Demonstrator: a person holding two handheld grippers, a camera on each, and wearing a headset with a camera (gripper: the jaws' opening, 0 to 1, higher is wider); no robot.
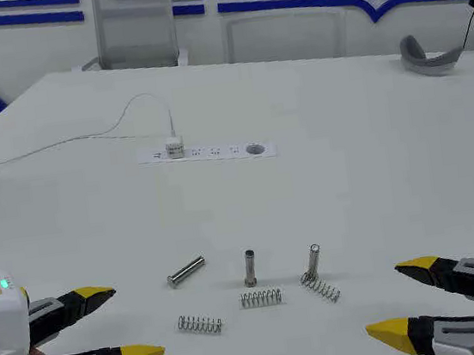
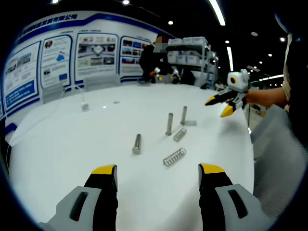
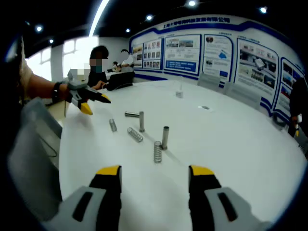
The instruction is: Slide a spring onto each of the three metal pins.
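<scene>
Left gripper (image 1: pixel 138 320), right gripper (image 1: pixel 382 298) — white (yellow-tipped).

On the table (image 1: pixel 374 169) three pins stand in a row. The middle pin (image 1: pixel 250 268) is upright, the lying pin (image 1: pixel 186 271) is at its 9 o'clock, and the right pin (image 1: pixel 313 261) is upright at its 3 o'clock. The centre spring (image 1: pixel 261 297) lies just beside the middle pin at 6 o'clock, and the left spring (image 1: pixel 200 324) lies at 7 o'clock. The right spring (image 1: pixel 320 287) lies at the right pin's foot. The power strip (image 1: pixel 208 153) lies well apart at 12 o'clock.
</scene>
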